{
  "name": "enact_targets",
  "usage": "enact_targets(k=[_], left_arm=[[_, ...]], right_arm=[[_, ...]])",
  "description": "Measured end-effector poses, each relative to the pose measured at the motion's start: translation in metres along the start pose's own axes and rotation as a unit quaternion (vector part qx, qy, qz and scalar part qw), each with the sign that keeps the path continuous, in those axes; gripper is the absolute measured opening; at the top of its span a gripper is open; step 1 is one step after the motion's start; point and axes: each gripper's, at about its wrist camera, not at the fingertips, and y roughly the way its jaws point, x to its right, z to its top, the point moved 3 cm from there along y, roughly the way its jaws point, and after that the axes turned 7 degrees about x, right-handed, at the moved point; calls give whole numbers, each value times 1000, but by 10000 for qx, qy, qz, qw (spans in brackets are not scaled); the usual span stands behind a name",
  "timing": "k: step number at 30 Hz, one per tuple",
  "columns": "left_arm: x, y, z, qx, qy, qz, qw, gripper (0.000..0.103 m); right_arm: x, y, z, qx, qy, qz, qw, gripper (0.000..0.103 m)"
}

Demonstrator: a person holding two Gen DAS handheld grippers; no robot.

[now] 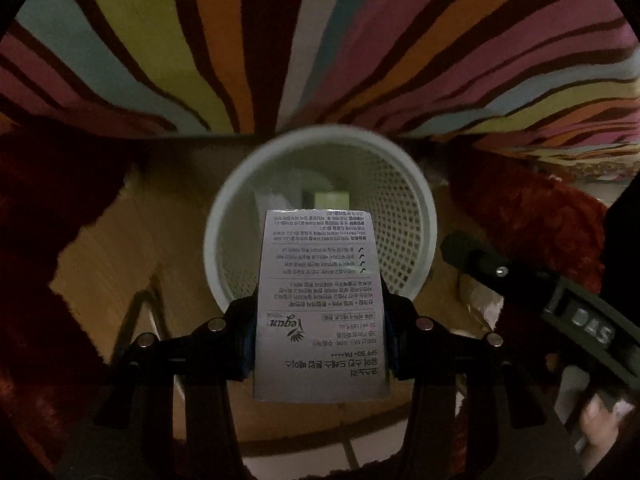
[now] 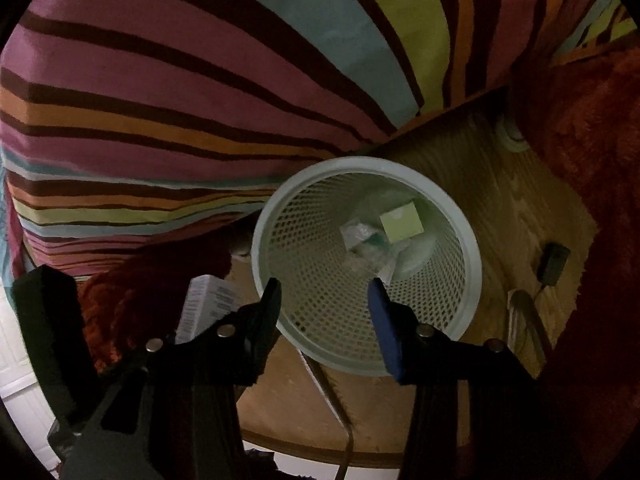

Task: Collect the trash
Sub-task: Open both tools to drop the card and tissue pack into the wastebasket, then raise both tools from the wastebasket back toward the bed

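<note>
A white carton printed with Korean text (image 1: 320,308) stands upright between the pads of my left gripper (image 1: 320,300), which is shut on its two sides. Its top end overlaps the mouth of a pale mesh waste basket (image 1: 320,134) directly below. My right gripper (image 2: 324,284) hangs over the same basket (image 2: 360,162), its black and blue fingers apart with nothing between them. Inside the basket lie a light green box (image 2: 401,224) and a crumpled clear wrapper (image 2: 366,248). The carton (image 2: 208,304) also shows at the left of the right wrist view.
A striped, multicoloured bedspread (image 1: 280,40) hangs just behind the basket. Red shaggy rug (image 2: 580,160) flanks the wooden floor (image 2: 500,184) on both sides. A dark adapter (image 2: 554,264) and a cable (image 2: 528,320) lie right of the basket. A person's hand (image 1: 600,420) grips the right tool.
</note>
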Motion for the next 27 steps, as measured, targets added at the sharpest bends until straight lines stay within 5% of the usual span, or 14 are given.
enact_targets(k=[2,14,17,20,27], left_arm=[[0,10,-1,-156,-25,52,9999,66],[-13,16,2,-265,-267,107,9992,67],[-18,12,3,-146,-397,99,9991,67],[-21,1,3,49,-443,145,9989,67],[-23,-29,3,555,-454,104,9974,67]], right_arm=[[0,3,0,-54,10,-20,10000,44],[6,15,4,-179,214,-111,9995,45],[5,14,5,-130,210,-125,9996,47],[2,8,6,9,162,-114,9998,61],[-2,-14,8,434,11,-122,9990,62]])
